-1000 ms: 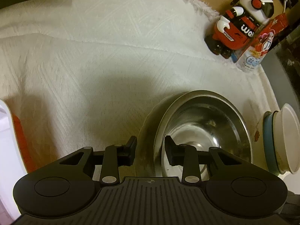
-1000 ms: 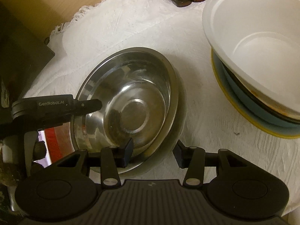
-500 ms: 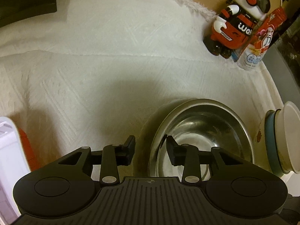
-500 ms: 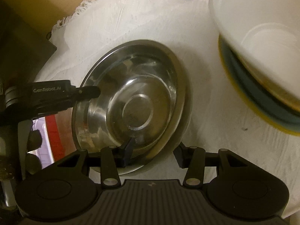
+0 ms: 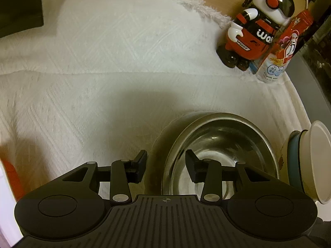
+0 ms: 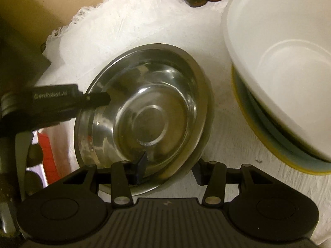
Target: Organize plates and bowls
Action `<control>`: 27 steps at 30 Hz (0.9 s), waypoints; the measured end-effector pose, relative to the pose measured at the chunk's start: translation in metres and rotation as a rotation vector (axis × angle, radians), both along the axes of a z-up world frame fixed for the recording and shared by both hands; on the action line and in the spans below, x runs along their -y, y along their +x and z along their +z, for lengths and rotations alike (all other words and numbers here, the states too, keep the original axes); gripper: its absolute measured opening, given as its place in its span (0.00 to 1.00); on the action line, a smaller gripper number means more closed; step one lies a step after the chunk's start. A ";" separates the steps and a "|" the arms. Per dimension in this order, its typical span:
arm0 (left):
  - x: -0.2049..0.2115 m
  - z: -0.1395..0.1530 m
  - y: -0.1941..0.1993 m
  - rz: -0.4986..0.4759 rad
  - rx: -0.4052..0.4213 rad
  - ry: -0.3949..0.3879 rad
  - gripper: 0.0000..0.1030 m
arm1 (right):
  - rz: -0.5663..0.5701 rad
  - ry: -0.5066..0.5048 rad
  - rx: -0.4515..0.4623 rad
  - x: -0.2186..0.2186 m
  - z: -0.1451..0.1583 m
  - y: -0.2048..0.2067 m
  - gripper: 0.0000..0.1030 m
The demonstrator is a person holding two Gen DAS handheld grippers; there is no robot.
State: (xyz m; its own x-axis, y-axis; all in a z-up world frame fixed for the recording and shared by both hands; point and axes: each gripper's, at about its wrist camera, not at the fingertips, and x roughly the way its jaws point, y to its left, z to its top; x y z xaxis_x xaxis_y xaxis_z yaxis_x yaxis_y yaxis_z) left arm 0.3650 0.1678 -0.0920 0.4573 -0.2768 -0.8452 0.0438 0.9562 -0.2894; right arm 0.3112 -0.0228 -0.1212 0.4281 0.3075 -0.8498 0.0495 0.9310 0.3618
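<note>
Since a second ago the left gripper [image 5: 165,166] has spread its fingers wider, and they now straddle the near rim of the steel bowl [image 5: 223,144] without closing on it, one finger inside and one outside. The right gripper [image 6: 168,168] has pushed further in: its left finger now sits inside the bowl's wall and the other outside, set wide with the rim between them; I cannot tell whether they touch it. The bowl sits on the white cloth [image 5: 103,72] covering the worktop, just beside the white bowl [image 6: 289,62] stacked on blue and yellow plates. The toy robot [image 5: 254,26] reads "SPEEDY" on its arm. The left gripper's body, seen from the right wrist, reads "GenRobot.AI".
</note>
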 end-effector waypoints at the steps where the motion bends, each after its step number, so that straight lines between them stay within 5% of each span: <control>1: -0.001 0.002 -0.001 0.004 0.004 -0.002 0.43 | 0.007 -0.001 0.003 -0.001 0.001 -0.002 0.46; 10: 0.001 0.049 -0.023 0.002 0.102 -0.027 0.39 | 0.042 -0.053 0.100 0.007 0.044 -0.037 0.47; 16: 0.000 0.067 -0.040 0.042 0.179 -0.213 0.39 | 0.174 -0.120 0.241 0.005 0.083 -0.056 0.47; 19: 0.008 0.078 -0.052 0.076 0.237 -0.242 0.39 | 0.223 -0.188 0.361 0.007 0.106 -0.057 0.47; 22: 0.024 0.093 -0.067 0.089 0.328 -0.239 0.28 | 0.232 -0.281 0.496 0.017 0.127 -0.058 0.49; 23: 0.029 0.098 -0.070 0.087 0.349 -0.236 0.16 | 0.221 -0.310 0.539 0.022 0.132 -0.056 0.54; 27: 0.065 0.110 -0.079 0.029 0.386 -0.210 0.15 | 0.168 -0.383 0.642 0.059 0.145 -0.048 0.61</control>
